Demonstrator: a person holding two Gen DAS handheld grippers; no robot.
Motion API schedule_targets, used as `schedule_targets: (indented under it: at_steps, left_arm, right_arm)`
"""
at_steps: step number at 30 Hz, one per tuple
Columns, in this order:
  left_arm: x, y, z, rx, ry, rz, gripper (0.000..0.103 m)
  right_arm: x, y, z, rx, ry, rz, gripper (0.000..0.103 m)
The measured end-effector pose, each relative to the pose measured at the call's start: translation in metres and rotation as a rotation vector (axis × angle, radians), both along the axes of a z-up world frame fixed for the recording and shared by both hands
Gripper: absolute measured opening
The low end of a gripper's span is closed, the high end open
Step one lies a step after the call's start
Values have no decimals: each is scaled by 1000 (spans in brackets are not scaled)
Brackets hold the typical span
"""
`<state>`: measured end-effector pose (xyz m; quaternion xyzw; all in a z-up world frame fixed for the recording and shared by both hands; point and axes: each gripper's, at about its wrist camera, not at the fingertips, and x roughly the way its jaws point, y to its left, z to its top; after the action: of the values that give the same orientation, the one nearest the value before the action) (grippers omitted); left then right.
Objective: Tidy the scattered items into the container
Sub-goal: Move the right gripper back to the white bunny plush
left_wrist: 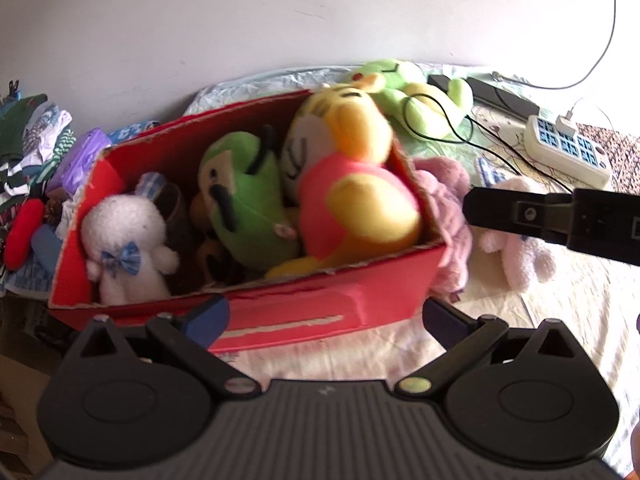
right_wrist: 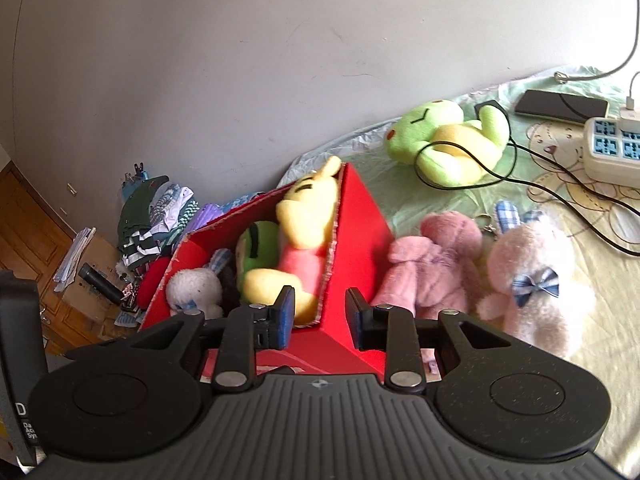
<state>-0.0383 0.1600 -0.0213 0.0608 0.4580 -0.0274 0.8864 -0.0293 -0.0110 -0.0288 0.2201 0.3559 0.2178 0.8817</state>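
Brimming red cardboard box (left_wrist: 320, 304) of fuzzy plush toys (left_wrist: 352, 200)

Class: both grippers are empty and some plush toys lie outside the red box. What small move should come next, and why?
Probably swing the open right gripper right, toward the pink plush lying against the red box: it is the nearest toy left out.

A bed (right_wrist: 460, 216) with a pale green cartoon-print sheet is seen. On it, a red cardboard box (right_wrist: 360, 240) is set at centre, a green frog plush (right_wrist: 452, 140) upper right, two pink plushes (right_wrist: 436, 264) (right_wrist: 536, 280) right, plus a power strip (right_wrist: 612, 152), phone (right_wrist: 560, 106) and black cables (right_wrist: 560, 196) far right.
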Motion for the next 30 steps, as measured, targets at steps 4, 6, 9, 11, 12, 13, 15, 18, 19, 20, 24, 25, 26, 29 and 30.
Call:
schedule_targets:
  at_steps: [4, 6, 9, 11, 12, 13, 15, 18, 19, 20, 24, 25, 26, 29, 30]
  left_arm:
    - [-1, -22, -4, 13, 12, -13, 102]
    - [-1, -33, -7, 15, 19, -18, 102]
    - [-1, -49, -12, 12, 33, -27, 102]
    - [0, -59, -16, 14, 42, -30, 102]
    - [0, -64, -18, 16, 47, -30, 102]
    - [1, -69, -19, 17, 51, -29, 102]
    - [2, -78, -23, 17, 60, -29, 102]
    - [5, -91, -27, 22, 74, -28, 102]
    - [6, -95, -28, 26, 78, -27, 102]
    - [8, -99, -30, 30, 83, -26, 102]
    - [13, -111, -32, 45, 94, -27, 102]
    - [13, -115, -33, 48, 97, -28, 102]
    - [15, -118, -34, 50, 100, -30, 102]
    - [19, -125, -39, 57, 118, -33, 102]
    - [20, -127, -41, 55, 125, -33, 102]
  right_arm:
    - [-1, -17, -7, 1, 20, 1, 30]
    - [-2, -25, -9, -3, 27, 2, 30]
    - [-2, -38, -13, -15, 36, 2, 30]
    - [-2, -47, -16, -20, 44, 2, 30]
    - [-1, -52, -18, -23, 47, 2, 30]
    - [-1, -56, -19, -26, 50, 3, 30]
    - [0, -63, -21, -31, 56, 3, 30]
    - [2, -75, -26, -33, 72, 3, 30]
    - [2, -79, -28, -32, 77, 2, 30]
    - [3, -82, -29, -31, 82, 0, 30]
    - [7, -96, -32, -27, 93, -6, 30]
    - [8, -100, -33, -26, 97, -8, 31]
    - [10, -103, -35, -26, 101, -12, 31]
    - [15, -113, -41, -28, 118, -28, 31]
    - [17, -117, -43, -31, 123, -35, 32]
